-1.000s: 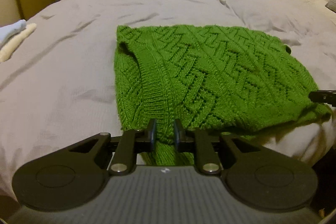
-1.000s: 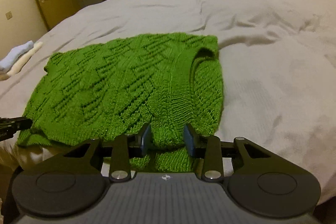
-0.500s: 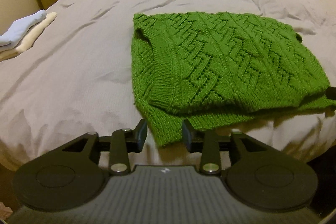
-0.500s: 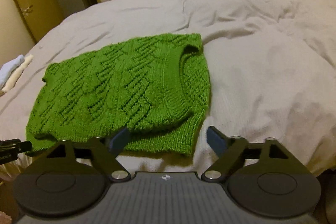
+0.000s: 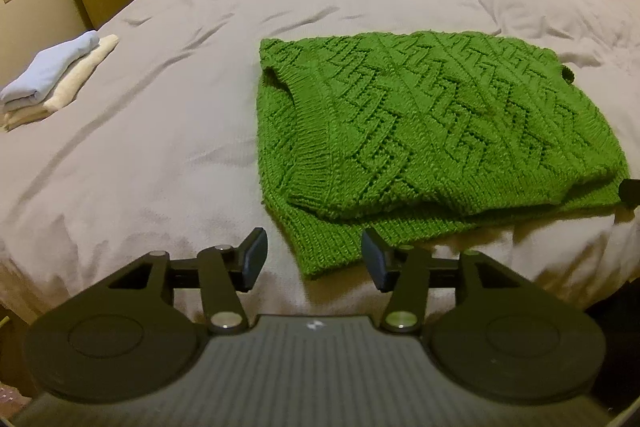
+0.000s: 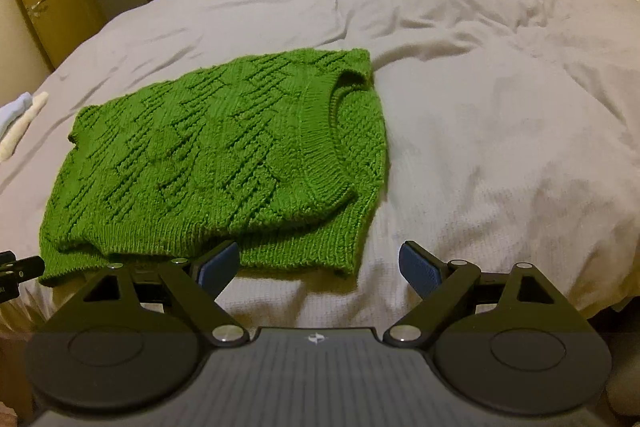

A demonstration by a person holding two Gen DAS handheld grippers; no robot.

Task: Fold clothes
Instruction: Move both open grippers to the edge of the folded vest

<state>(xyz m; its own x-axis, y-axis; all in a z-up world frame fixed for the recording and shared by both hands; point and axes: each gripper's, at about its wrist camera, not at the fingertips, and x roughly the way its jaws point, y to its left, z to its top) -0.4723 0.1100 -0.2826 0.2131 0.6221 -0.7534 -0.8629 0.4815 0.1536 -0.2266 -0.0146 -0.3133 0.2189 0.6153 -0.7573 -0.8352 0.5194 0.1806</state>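
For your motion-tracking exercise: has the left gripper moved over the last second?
Yes. The left gripper let go and backed off toward the bed's near edge; the green sweater, earlier between its jaws, now lies clear ahead.

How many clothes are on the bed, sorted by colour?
Green: 1, the green knitted sweater lying folded on the grey bed cover.
Light blue: 1, the folded light blue garment on top of the small pile.
Cream: 1, the folded cream garment beneath it; whether that is a single piece cannot be told.
Total: 3
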